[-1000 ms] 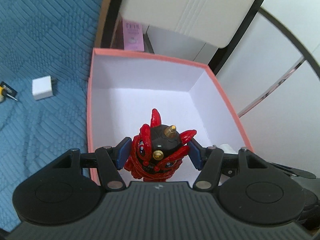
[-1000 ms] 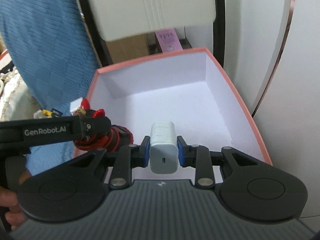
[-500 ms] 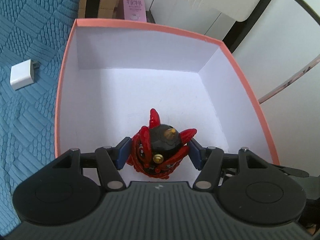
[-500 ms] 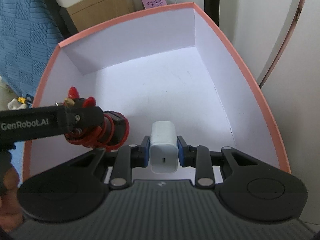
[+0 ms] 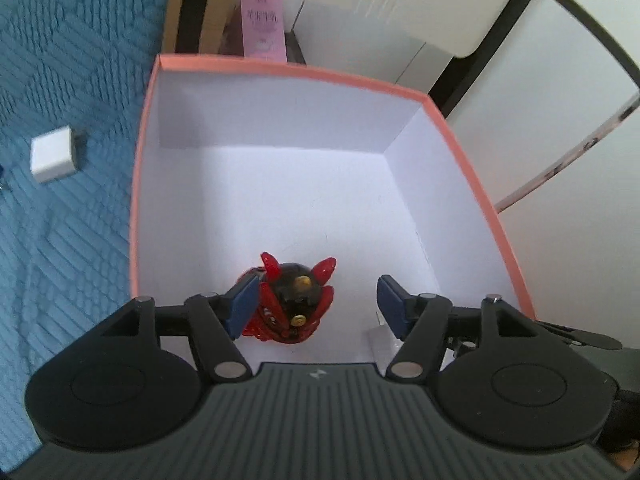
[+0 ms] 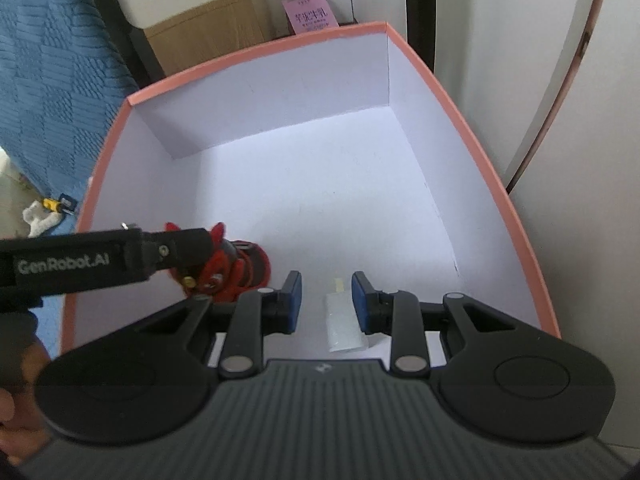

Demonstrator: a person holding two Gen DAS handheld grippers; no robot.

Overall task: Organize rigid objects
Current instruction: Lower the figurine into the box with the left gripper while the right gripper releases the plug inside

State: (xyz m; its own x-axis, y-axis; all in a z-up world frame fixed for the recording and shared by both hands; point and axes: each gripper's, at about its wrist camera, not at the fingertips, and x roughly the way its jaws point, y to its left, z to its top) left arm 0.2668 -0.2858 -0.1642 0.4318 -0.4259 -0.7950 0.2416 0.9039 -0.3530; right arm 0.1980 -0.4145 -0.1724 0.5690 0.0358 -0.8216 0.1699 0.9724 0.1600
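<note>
**A:** What is the setting?

**B:** Two wrist views look steeply down into an open cardboard box (image 5: pixel 280 69) with a salmon-pink rim and plain white walls and floor. It sits on a blue quilted cover (image 5: pixel 60 60) with a woven block pattern. Beyond the box's far edge stand a pink carton with printed characters (image 5: pixel 264 28), a sheet of brown cardboard (image 6: pixel 208 40) and black frame bars. Glossy white panels (image 5: pixel 540 140) fill the right side.

**A:** Where are the objects being organized?

**B:** A red and black horned toy figurine (image 5: pixel 294 300) with gold studs stands on the box floor near the close-left corner. A white charger block (image 6: pixel 344 324) lies on the floor to its right, near the close wall. A second white plug adapter (image 5: pixel 52 154) rests out on the blue cover, left of the box and well apart from it.

**A:** And the grippers?

**B:** The left gripper (image 5: pixel 316 296) has just been opening. Its jaws stand wide, the figurine between them beside the left pad, with a clear gap to the right pad. The right gripper (image 6: pixel 326 296) has its blue pads apart with bare box floor showing between them. The charger lies lower, partly under the right pad, and is not pinched. A person's hand (image 6: pixel 12 420) shows at the lower-left edge of the right view.
</note>
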